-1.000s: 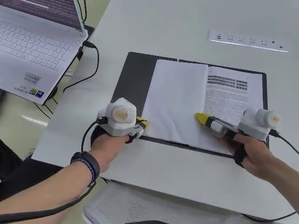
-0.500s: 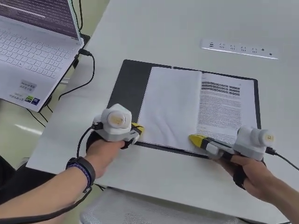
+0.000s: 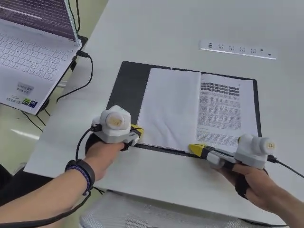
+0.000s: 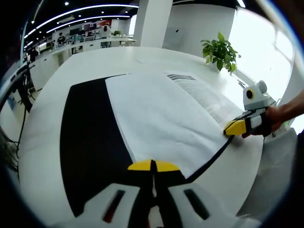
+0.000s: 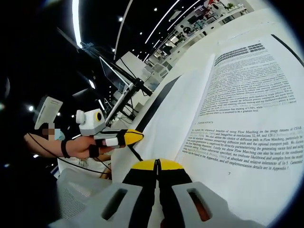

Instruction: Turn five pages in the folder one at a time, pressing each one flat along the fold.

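Now showing two hand-held grippers nearest: left gripper (image 3: 137, 129) at seven o'clock, right gripper (image 3: 195, 148) at five, both pressing jaws together, clamping nothing. Lying open just beyond, toward twelve, one black folder (image 3: 126, 88). Judging its printed page (image 3: 225, 114) light, floppy, crease-prone; suggesting pinching the lower outer corner.

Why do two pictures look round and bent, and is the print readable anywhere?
Left gripper view: fisheye lens bows the white table, and glare washes out the right side. Right gripper view: same bending, yet the printed white page reads sharply. Head view: straight lines, even light, print too small.
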A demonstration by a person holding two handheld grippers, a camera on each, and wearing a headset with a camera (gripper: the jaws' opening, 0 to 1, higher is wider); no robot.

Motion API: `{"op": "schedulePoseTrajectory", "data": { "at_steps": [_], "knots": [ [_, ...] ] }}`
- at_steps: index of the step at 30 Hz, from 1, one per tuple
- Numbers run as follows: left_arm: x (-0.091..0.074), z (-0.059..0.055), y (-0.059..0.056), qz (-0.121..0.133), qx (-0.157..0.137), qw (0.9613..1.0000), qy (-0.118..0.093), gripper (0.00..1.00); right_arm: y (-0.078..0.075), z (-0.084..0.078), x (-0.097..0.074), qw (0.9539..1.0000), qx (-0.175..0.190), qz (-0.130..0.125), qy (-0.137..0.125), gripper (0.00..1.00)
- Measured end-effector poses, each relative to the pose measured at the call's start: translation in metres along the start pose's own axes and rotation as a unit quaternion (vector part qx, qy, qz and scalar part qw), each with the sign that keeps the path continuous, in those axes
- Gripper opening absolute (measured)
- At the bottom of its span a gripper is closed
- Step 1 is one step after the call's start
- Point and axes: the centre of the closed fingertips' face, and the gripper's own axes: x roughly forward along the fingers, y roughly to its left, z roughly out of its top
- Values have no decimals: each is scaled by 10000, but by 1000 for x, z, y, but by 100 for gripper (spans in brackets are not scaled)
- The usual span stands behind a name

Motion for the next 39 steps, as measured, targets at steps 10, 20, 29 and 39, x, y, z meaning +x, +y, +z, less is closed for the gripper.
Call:
{"op": "schedulePoseTrajectory", "data": {
  "at_steps": [10,20,29,39],
  "knots": [
    [0,0,0,-24,87,9999,62,0,-1,-2,1,9998,150,-84,124,0],
    [-6,3,-19,-169,74,9998,89,13,-4,11,-14,9992,-58,-379,-67,7],
    [-19,8,-29,-322,117,9994,27,23,-12,23,-41,9970,-217,-722,-176,19],
    [-45,28,-34,-382,466,9979,-229,34,-10,34,-81,9890,-1029,-1061,25,34]
  ]
}}
